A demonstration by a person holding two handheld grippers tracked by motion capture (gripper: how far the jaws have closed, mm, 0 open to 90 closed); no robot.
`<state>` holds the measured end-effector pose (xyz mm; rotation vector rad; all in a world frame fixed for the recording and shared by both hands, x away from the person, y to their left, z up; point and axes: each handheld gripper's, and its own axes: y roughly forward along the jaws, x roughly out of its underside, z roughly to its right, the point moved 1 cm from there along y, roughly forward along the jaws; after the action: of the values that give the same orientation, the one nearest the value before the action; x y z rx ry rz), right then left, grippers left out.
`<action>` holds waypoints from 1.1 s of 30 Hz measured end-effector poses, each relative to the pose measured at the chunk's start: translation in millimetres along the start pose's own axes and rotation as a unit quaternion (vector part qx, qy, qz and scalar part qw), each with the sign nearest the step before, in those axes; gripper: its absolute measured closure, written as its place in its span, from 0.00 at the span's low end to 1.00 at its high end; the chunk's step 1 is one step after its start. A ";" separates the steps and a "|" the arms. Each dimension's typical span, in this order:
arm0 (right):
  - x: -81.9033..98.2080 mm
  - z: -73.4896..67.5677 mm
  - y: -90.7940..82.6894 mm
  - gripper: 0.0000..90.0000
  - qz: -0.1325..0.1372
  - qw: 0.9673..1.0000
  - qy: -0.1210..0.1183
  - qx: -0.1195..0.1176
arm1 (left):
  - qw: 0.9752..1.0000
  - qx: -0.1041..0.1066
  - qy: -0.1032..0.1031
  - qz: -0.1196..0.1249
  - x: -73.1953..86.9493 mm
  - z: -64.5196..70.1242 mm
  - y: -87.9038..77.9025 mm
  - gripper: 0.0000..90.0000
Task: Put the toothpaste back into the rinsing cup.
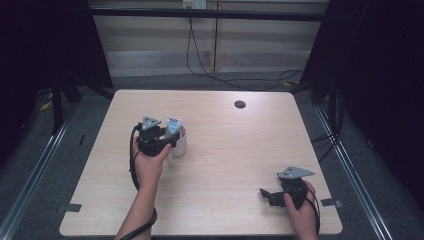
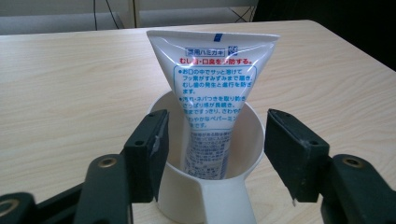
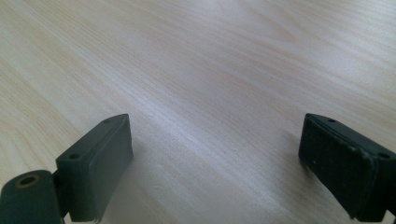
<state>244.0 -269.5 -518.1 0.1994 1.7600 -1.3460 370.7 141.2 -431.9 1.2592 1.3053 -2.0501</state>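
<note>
The toothpaste tube (image 2: 212, 88) stands nozzle-end down inside the white cup (image 2: 210, 186), its flat crimped end up and leaning toward the far rim, so the placing looks done. What seems left, as far as I can judge, is only to draw the left tool (image 2: 212, 149) back from the cup. Its jaws stand apart on either side of the cup's rim, released, with neither pad pressing on the tube or the cup wall (the left pad sits very close to the rim, but I see no squeeze). In the high view the cup (image 1: 181, 142) sits left of centre on the bench (image 1: 230, 150), just ahead of the left tool (image 1: 167, 137).

The tube's back carries Japanese print: a boxed heading, a red line beneath it, then blue text in a rounded frame. The characters are too soft to read with confidence, and no brand name can be made out.

The right tool (image 3: 215, 163) hovers open over bare wood near the bench's near right corner, holding nothing.
</note>
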 end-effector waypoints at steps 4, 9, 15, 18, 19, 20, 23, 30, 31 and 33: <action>0.0 -0.1 0.0 0.10 0.000 1.000 0.001 0.000 | 1.000 0.001 0.002 -0.001 0.2 -1.9 -1.4 0.41; 0.0 -0.1 -0.1 0.10 0.000 1.000 0.001 0.000 | 1.000 0.008 0.000 -0.005 -0.4 -2.8 -2.2 0.33; 0.0 0.0 0.1 0.10 0.000 1.000 0.000 -0.001 | 1.000 0.006 0.002 -0.007 -0.3 -4.2 -3.4 0.25; 0.0 -0.1 0.0 0.10 0.000 1.000 0.001 -0.001 | 1.000 0.004 0.004 -0.009 0.6 -4.9 -4.2 0.20; 0.0 -0.1 0.0 0.10 0.000 1.000 0.001 -0.001 | 1.000 0.003 0.003 -0.007 0.8 -4.8 -4.6 0.20; 0.0 -0.1 0.0 0.10 0.000 1.000 0.001 0.000 | 1.000 0.004 0.003 -0.007 1.0 -5.2 -4.9 0.20; 0.0 -0.1 0.0 0.10 0.000 1.000 0.001 -0.001 | 1.000 0.006 -0.003 -0.009 1.2 -6.3 -6.6 0.17; 0.0 -0.1 -0.1 0.10 0.000 1.000 0.001 0.000 | 1.000 0.021 -0.009 -0.010 1.6 -8.3 -10.8 0.12; 0.0 -0.1 -0.1 0.10 0.000 1.000 0.001 0.000 | 1.000 0.027 -0.010 -0.010 2.0 -8.6 -11.8 0.12; 0.0 -0.1 0.0 0.10 0.000 1.000 0.001 -0.001 | 0.999 0.034 -0.009 -0.008 2.7 -9.3 -14.0 0.12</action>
<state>244.0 -269.4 -518.1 0.1994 1.7627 -1.3442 363.7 156.4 -428.6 1.2607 1.2506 -2.1288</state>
